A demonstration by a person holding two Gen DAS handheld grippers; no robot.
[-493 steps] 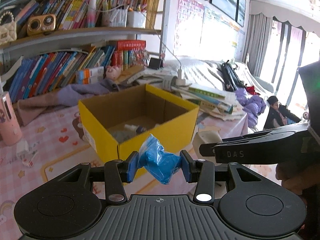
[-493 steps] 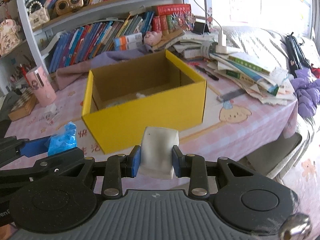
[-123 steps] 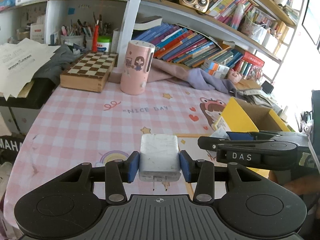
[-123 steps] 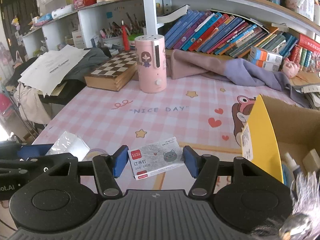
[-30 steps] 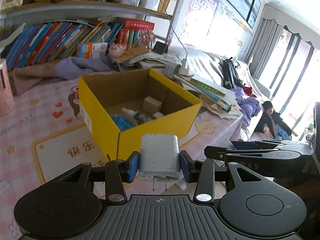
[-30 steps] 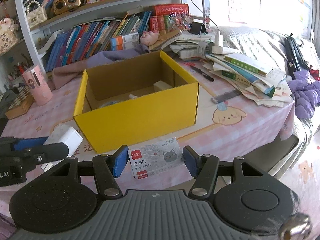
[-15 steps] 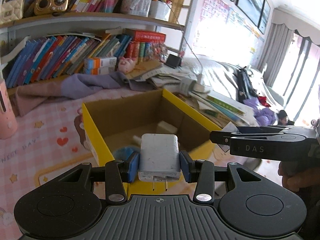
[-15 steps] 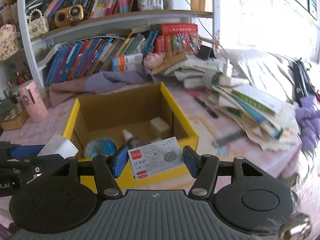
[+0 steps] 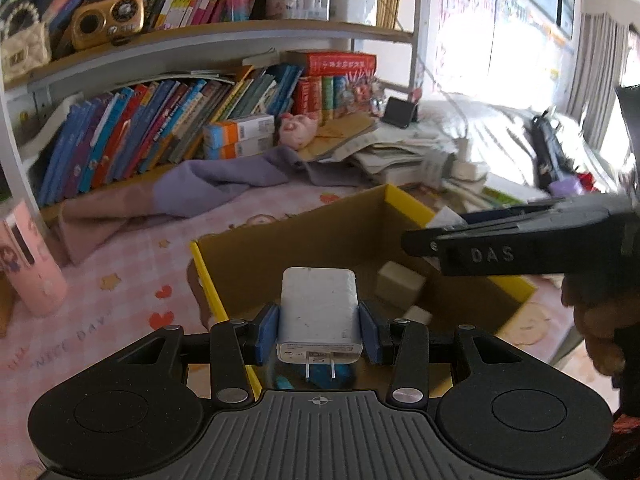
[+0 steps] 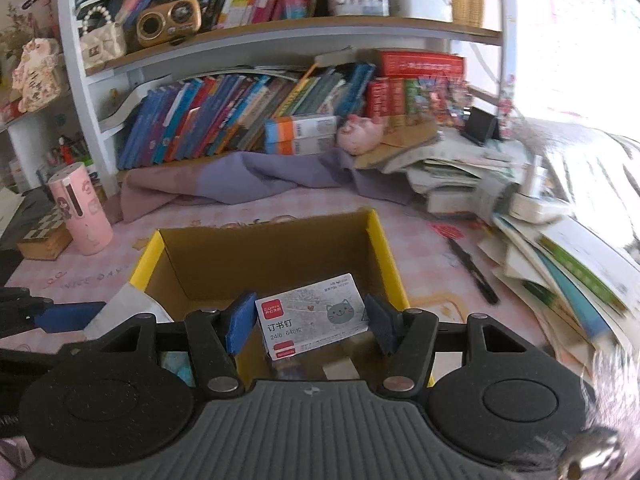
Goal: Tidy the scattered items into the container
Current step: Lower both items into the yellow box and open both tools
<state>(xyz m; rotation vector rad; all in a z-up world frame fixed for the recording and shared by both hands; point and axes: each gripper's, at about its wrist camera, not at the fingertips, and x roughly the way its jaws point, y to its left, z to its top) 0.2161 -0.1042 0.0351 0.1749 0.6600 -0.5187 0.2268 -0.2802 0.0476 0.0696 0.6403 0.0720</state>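
A: Left tongs (image 9: 319, 332): what do you hold, and where does it sit?

B: Your blue pads pinch a white plug-in charger (image 9: 319, 312) by its flanks, prongs toward the camera. It hangs above the near corner of the yellow cardboard box (image 9: 208, 280), which lies directly ahead of and below the tongs on the pink checked counter (image 9: 120, 300).

A: And the right tongs (image 10: 310, 320)?

B: They pinch a staple box (image 10: 312, 316) endwise, tilted, over the near wall of the same box (image 10: 384, 240).

A: What makes the release clean?

B: Carry each load forward until it is clear inside the rim. Aim for bare floor, beside the beige block (image 9: 398, 284) and the blue item (image 9: 320, 376) lying below your left tongs. Lower before spreading the pads, one hand at a time, since the two tongs stand near each other over the opening.
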